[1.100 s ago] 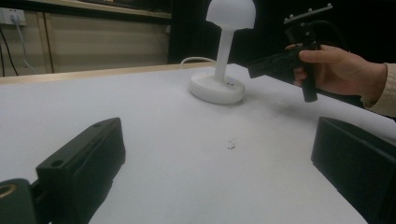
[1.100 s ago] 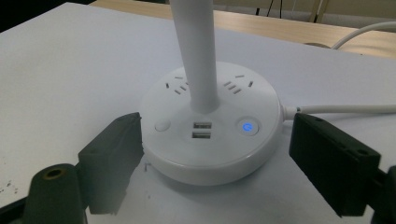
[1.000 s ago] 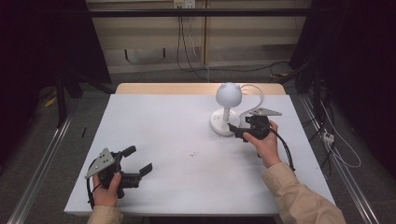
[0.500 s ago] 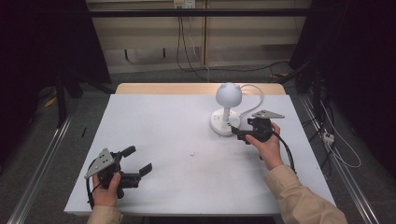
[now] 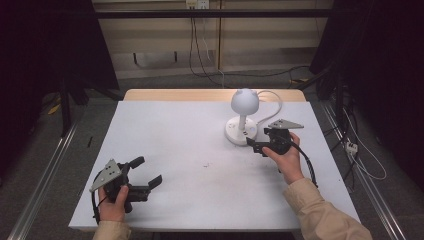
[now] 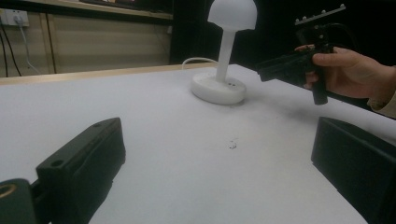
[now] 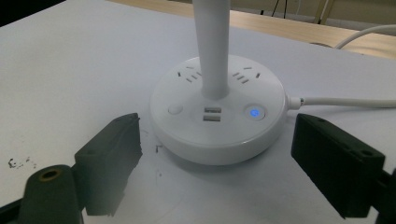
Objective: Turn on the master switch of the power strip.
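A white desk lamp [image 5: 244, 100] with a round head stands right of the table's middle. Its round base [image 7: 219, 135] carries sockets, two USB ports, a plain button and a button lit blue [image 7: 254, 112]. My right gripper [image 5: 252, 145] hovers at the near right side of the base, open, its jaws pointing at it. In the right gripper view my right gripper [image 7: 217, 126] has one jaw standing off either side of the base, with neither touching. My left gripper [image 5: 147, 171] rests at the table's front left, open and empty. The left gripper view looks across to the lamp [image 6: 219, 88] and the right gripper [image 6: 268, 71].
The white table [image 5: 175, 130] has a wooden strip along its back edge. The lamp's white cable [image 7: 345, 100] runs off the base toward the back right. A small dark smudge [image 5: 206, 164] marks the tabletop near the centre. Cables and a power strip [image 5: 350, 146] lie on the floor.
My right gripper has shifted very slightly beside the lamp base. The left gripper has stayed still.
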`<state>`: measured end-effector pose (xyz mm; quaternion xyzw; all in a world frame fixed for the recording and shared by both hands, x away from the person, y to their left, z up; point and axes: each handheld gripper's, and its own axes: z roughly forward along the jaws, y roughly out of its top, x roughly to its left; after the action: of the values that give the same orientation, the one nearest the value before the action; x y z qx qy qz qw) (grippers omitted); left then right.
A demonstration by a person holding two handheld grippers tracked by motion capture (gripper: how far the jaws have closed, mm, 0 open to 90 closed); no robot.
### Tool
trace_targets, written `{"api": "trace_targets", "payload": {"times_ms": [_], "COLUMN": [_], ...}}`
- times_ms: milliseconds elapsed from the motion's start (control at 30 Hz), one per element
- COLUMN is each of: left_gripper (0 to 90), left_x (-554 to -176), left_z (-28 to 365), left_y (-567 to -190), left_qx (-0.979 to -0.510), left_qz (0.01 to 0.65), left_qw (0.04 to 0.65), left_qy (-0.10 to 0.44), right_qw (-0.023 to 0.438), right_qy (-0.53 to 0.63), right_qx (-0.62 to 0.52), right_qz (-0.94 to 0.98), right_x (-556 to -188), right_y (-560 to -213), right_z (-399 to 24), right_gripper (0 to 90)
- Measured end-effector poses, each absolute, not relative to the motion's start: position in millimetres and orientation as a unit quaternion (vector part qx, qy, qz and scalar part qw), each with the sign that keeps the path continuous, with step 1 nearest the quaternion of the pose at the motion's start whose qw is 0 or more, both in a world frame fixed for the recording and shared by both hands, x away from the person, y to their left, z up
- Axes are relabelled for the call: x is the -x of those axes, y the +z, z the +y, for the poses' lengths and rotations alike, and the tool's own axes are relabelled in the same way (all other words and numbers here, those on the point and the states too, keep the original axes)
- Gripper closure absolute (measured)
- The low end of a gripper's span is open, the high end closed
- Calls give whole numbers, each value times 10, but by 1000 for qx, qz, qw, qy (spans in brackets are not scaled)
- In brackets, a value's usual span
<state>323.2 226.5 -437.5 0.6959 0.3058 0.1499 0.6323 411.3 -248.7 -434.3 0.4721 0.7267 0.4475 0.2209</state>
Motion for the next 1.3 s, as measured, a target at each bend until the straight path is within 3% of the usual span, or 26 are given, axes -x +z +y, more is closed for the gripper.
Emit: {"api": "trace_targets", "payload": {"times_ms": [1300], "left_gripper": [25], "left_x": [-3216], "left_z": [2267], "left_y": [-4360], "left_qx": [-695], "left_qz": [307], "left_qw": [632], "left_qy": [154], "right_qw": [234], "right_qy": [441], "right_qx": [-461], "right_qz": [734], "right_x": [-3757], "right_y": [-4393], "right_z": [-2647], "right_gripper": [157]}}
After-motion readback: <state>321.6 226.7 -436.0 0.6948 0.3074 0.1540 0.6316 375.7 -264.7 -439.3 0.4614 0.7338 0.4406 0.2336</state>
